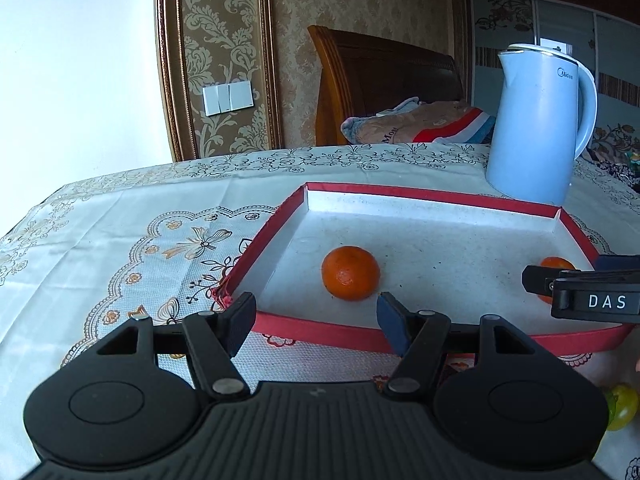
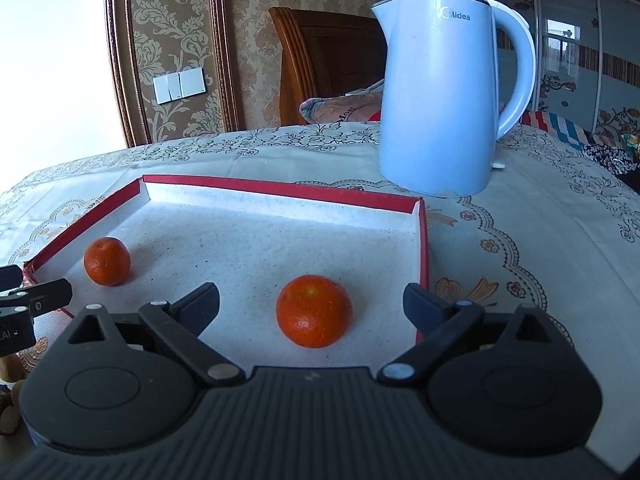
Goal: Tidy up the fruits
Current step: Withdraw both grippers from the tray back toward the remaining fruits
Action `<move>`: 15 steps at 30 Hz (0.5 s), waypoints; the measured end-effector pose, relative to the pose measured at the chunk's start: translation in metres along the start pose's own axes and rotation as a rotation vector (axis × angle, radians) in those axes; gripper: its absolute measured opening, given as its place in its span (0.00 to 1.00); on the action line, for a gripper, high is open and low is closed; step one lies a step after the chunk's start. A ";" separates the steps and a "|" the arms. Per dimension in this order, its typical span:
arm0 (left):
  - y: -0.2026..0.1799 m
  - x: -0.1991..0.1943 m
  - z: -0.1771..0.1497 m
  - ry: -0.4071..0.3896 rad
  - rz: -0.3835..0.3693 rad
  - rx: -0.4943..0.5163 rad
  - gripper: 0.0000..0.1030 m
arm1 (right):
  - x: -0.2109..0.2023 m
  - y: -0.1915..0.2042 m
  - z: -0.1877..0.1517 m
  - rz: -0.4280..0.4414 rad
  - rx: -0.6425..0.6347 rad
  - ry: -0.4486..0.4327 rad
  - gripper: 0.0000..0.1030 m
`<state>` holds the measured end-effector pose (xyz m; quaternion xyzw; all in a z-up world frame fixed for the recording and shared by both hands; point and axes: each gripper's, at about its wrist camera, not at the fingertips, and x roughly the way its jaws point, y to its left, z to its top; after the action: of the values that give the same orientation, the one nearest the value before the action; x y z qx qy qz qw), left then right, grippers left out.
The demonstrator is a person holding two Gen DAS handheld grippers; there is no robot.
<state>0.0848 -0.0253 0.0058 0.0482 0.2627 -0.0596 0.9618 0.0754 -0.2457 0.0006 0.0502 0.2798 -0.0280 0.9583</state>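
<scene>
- Right gripper (image 2: 311, 307) jaws wide apart, an orange (image 2: 314, 311) lying free between them in the red tray (image 2: 422, 240).
- Left gripper (image 1: 316, 318) half apart, empty; second orange (image 1: 351, 273) just ahead.
- Only the left view shows a green fruit (image 1: 622, 406) on the surface (image 1: 120, 220), at the gripper's right.

Damask wallpaper (image 1: 224, 40), white wall switches (image 1: 228, 98), wooden headboard (image 1: 380, 76), bright daylight

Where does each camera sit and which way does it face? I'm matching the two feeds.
Left wrist: on the left gripper, facing the tray and left orange; right gripper intrudes.
Right wrist: on the right gripper, facing the right orange; left gripper's fingers at the edge.
Shared: tray, both oranges, kettle.
</scene>
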 end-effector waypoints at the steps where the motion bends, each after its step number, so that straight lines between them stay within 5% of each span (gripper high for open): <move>1: 0.000 0.000 0.000 0.000 0.000 0.001 0.64 | -0.003 0.000 -0.001 0.005 0.004 -0.002 0.95; 15: -0.004 -0.005 -0.004 -0.011 -0.010 0.013 0.73 | -0.029 0.003 -0.017 0.035 0.012 -0.034 0.97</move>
<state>0.0781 -0.0284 0.0044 0.0528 0.2571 -0.0662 0.9627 0.0428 -0.2407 0.0023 0.0603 0.2621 -0.0137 0.9631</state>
